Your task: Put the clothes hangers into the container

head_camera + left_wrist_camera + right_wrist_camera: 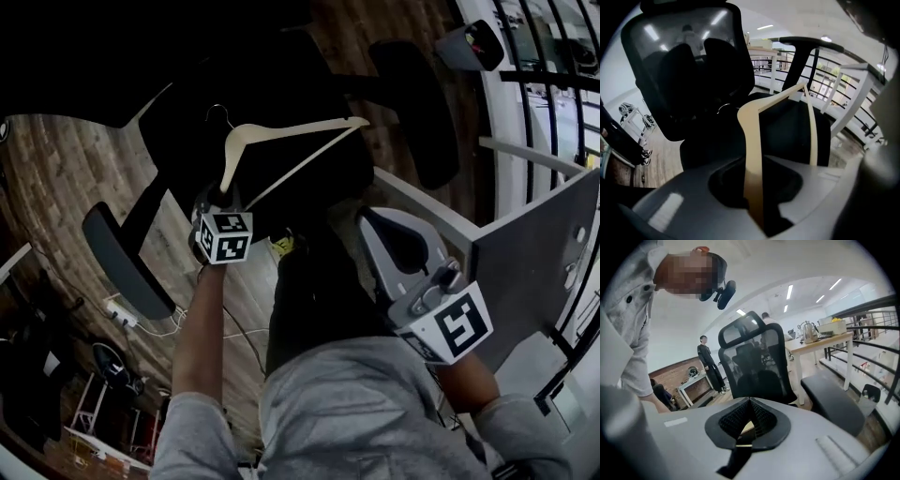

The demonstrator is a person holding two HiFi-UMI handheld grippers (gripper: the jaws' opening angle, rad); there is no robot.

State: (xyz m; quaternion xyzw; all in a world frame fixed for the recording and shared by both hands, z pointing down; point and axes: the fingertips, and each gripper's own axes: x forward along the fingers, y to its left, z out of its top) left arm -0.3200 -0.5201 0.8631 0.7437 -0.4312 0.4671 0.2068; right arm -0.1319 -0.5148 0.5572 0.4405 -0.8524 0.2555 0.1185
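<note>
Left gripper [214, 197]: we see it clamped on one arm of the wooden hanger [291, 127].
Hanger: held in the air over the black office chair [689, 79].
Right gripper [749, 401]: we note its jaws together, nothing between them.

A black office chair [757, 366] stands on wooden flooring [56, 178], near a white desk [820, 341].

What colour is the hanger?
Pale cream, like light wood. The hanger shows best in the head view.

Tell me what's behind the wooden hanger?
A black office chair stands behind the wooden hanger. The hanger covers thin strips of its seat.
</note>
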